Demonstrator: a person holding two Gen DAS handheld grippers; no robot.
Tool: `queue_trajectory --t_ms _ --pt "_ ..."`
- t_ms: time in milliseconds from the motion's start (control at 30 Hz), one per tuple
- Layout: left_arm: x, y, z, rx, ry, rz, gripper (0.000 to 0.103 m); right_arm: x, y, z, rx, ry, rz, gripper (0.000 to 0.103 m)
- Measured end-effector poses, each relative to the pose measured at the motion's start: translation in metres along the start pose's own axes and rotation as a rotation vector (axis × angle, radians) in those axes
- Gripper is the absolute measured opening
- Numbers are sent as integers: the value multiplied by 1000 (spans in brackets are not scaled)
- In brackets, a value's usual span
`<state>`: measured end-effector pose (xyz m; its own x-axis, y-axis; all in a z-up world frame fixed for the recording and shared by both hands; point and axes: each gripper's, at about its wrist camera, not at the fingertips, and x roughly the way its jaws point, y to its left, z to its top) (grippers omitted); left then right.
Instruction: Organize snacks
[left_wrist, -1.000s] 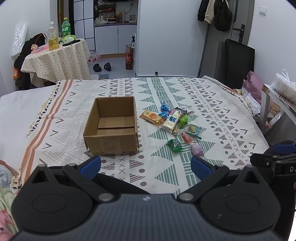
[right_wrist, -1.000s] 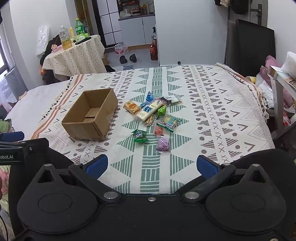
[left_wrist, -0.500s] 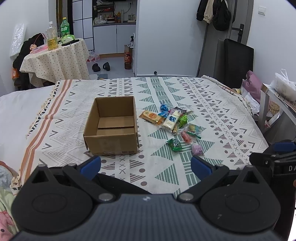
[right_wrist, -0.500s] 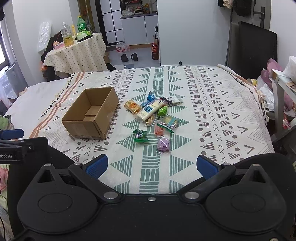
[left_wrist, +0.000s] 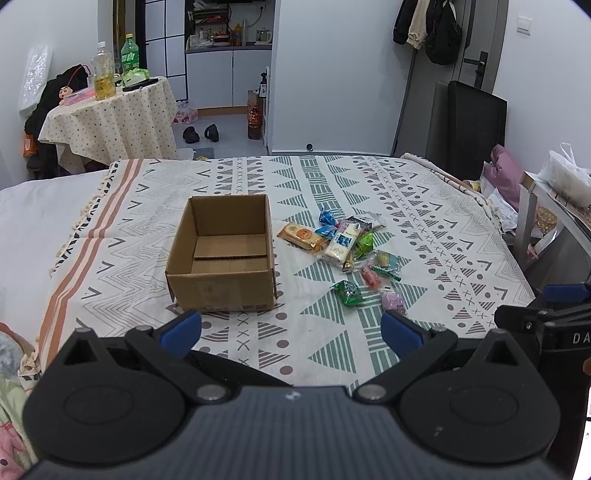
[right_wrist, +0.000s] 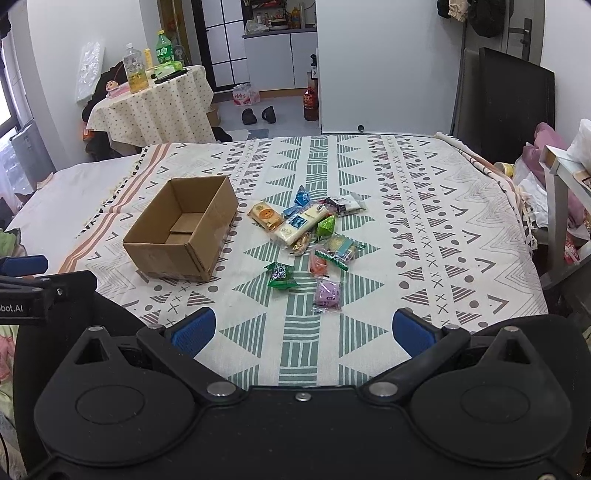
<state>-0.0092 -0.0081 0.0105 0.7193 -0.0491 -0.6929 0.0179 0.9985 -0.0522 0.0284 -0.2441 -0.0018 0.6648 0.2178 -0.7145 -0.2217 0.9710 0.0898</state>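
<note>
Claws — left claw (left_wrist: 291, 330) and right claw (right_wrist: 301, 330) — gape wide, holding nothing.

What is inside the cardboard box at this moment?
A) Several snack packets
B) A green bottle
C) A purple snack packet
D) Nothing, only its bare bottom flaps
D: the cardboard box shows only its bare inner flaps, and the snack packets lie beside it on the patterned blanket.
</note>
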Motion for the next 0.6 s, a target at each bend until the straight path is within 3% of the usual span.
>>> queue_trajectory --t_ms 600 --pt "27 8 15 -27 25 0 103 22 -4 14 0 11 28 103"
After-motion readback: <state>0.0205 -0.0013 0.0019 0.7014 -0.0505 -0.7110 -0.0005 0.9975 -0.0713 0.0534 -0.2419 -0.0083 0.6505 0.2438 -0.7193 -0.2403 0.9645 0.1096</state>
